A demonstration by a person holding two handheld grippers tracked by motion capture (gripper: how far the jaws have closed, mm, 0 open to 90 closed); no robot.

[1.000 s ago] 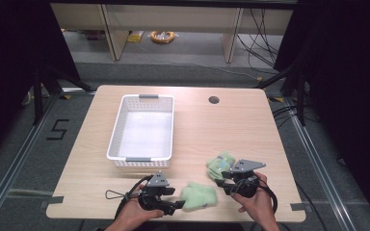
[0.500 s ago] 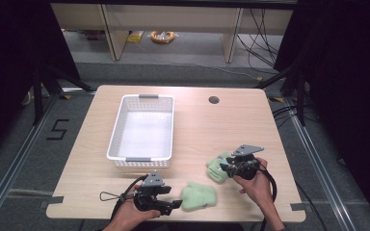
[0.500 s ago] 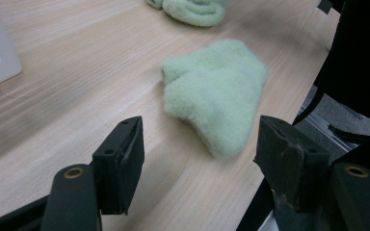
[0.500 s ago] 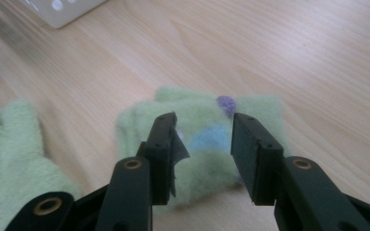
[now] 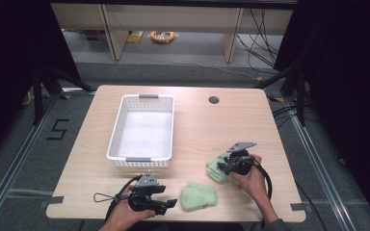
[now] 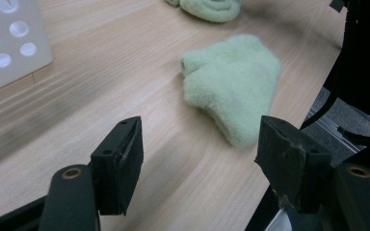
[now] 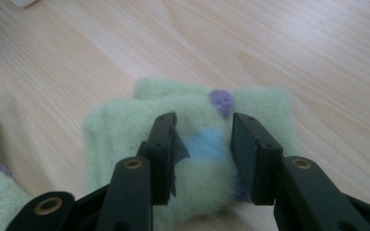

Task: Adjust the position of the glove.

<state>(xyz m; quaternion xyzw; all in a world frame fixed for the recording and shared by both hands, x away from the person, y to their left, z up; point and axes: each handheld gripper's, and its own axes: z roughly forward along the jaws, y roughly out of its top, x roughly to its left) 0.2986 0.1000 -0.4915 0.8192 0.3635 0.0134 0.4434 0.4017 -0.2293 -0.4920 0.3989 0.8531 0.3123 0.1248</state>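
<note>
Two pale green fluffy socks lie near the table's front edge. The plain one (image 5: 198, 196) (image 6: 229, 82) rests just ahead of my left gripper (image 5: 170, 204) (image 6: 200, 139). That gripper is open; its jaws have just been opening and nothing is between the pads. The other sock (image 5: 216, 168) (image 7: 197, 173) has blue and purple dots. My right gripper (image 5: 223, 166) (image 7: 204, 139) is shut on a raised fold of it, and fabric fills the gap between the pads. This sock still rests on the wood.
A white perforated basket (image 5: 166, 130) (image 6: 9, 43) stands empty at the left middle of the table. A round cable hole (image 5: 214, 100) sits near the far edge. The table's front edge runs close behind both hands. Cables trail from both grippers.
My right hand and its gripper have moved away from the front edge, toward the far right, staying at the dotted sock. The left gripper stays by the plain sock.
</note>
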